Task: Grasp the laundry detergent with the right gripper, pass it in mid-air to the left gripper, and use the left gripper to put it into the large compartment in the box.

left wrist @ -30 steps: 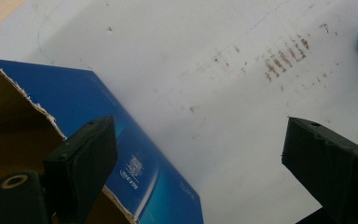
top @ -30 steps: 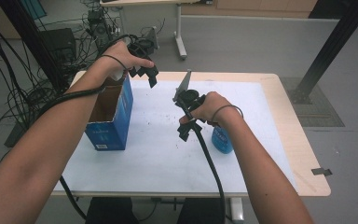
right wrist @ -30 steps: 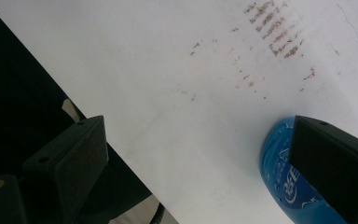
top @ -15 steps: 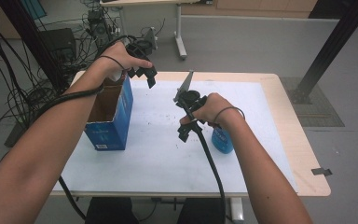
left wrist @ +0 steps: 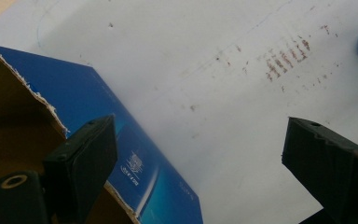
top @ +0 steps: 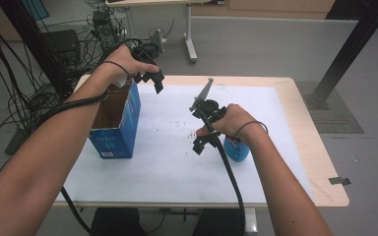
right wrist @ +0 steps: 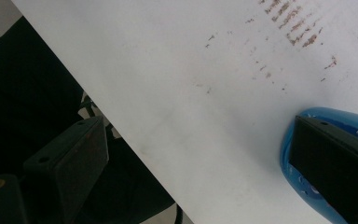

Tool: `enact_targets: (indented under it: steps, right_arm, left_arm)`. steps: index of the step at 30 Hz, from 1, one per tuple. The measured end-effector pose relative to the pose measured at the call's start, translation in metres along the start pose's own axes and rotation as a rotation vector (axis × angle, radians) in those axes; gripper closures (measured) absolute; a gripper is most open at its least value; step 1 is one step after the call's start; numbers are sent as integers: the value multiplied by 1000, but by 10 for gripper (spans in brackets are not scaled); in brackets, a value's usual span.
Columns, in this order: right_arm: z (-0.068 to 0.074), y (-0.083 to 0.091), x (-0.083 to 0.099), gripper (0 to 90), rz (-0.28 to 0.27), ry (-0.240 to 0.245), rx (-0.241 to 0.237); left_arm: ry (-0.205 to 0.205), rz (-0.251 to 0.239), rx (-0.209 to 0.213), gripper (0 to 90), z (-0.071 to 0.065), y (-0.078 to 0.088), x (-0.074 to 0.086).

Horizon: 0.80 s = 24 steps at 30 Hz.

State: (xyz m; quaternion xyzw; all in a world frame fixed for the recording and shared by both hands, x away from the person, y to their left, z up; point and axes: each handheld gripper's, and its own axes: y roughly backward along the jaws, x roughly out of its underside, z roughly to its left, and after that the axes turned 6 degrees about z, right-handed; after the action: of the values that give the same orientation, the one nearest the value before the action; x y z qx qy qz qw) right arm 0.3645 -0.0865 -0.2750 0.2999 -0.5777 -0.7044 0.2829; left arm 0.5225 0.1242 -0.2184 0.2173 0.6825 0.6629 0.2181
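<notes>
- While we look down from the high view, we see the left hand-held gripper (top: 152,81) held up over the far left part of the bench (top: 295,88), just beyond the open top of a blue cardboard box (top: 115,132).
- We see the box standing upright on the white sheet (top: 167,162) that covers the bench, its torn brown rim open to the top.
- From the left gripper view we look along two black jaws that stand wide apart with nothing between them; the blue cardboard box (left wrist: 135,154) lies under the left jaw and the stained white sheet (left wrist: 214,116) under the gap.
- We find the right hand-held gripper (top: 199,145) near the middle of the bench, tilted so that its jaws point down and back toward the near edge, with its grey plate sticking up and its black cable trailing down off the near edge.
- We see a blue rounded object (top: 236,150), which we cannot name more closely, lying on the sheet just beside the right hand and partly hidden by it.
- From the right gripper view we see those jaws also spread wide and empty; the blue rounded object (right wrist: 293,149) sits under and behind the right jaw, and we cannot tell whether the jaw touches it.
- We note brown smudges (right wrist: 293,28) on the sheet near the middle of the bench.
</notes>
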Motion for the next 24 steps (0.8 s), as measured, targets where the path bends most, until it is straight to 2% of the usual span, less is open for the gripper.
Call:
enact_targets:
  steps: [6, 12, 17, 21, 24]
  right_arm:
    - [1, 2, 13, 42, -10, 8, 17]
    - [0, 1, 23, 45, -20, 1, 1]
    - [-6, 3, 32, 41, -33, 16, -5]
    - [-8, 6, 38, 42, -31, 27, -13]
    - [-11, 7, 43, 42, -21, 43, 3]
  left_arm:
    - [3, 1, 5, 109, -3, 0, 0]
    - [17, -5, 10, 109, -5, -2, 0]
    - [15, -2, 17, 109, -10, -2, 1]
    - [37, -20, 23, 109, -15, 2, 3]
    - [46, -28, 18, 108, -20, 6, 6]
